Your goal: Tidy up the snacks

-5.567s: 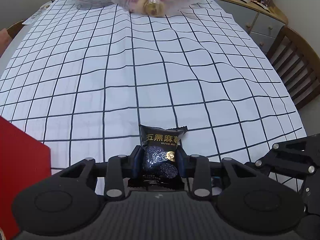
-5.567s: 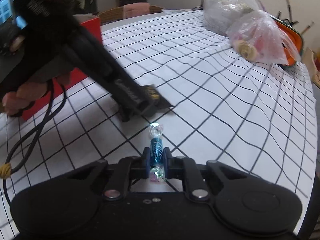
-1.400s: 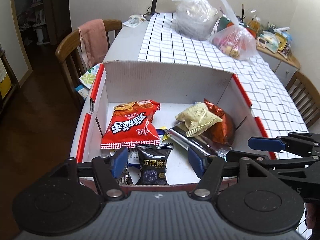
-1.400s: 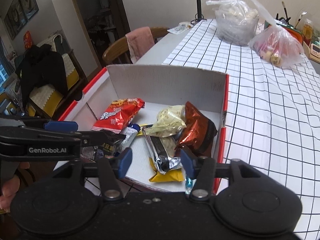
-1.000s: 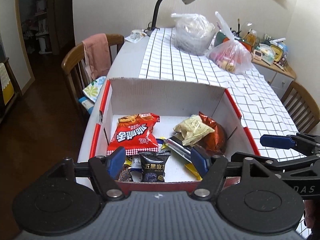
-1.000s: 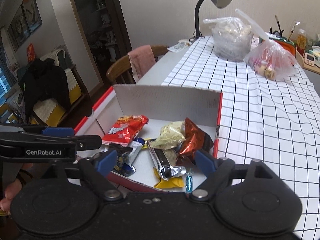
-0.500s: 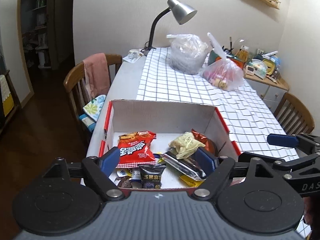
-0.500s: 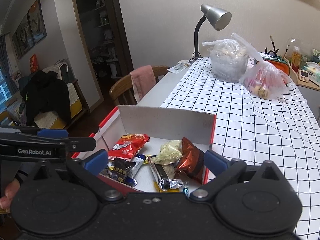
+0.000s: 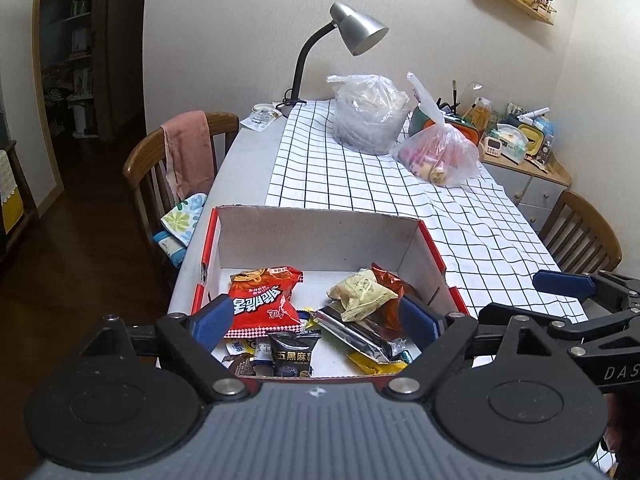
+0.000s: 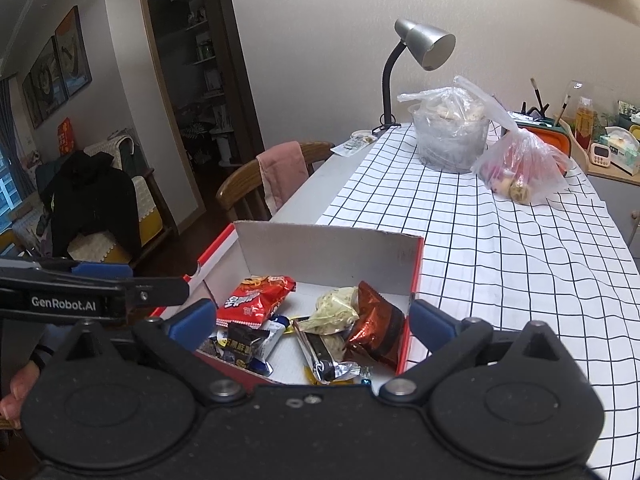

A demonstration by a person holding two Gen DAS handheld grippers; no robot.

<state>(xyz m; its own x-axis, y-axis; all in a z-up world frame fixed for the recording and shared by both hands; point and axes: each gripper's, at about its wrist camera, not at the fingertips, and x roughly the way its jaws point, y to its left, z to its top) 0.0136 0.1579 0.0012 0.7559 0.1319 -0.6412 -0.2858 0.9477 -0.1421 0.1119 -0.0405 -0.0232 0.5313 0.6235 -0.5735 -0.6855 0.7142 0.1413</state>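
My left gripper hangs above the near edge of the red-and-white cardboard box, its jaws having just been spreading wider, nothing between the blue pads. The black sesame snack packet lies inside the box at the near wall, below and between those pads, clear of both. My right gripper stands spread as wide as it goes, empty too, hovering over the box's near right corner. The small blue-wrapped candy lies in that corner, low between the right pads, apart from them. Farther in lie a red chip bag on the left and a pale yellow packet over a brown one on the right, a silver wrapper in front. The box sits on the left near end of the table, beside the checked tablecloth.
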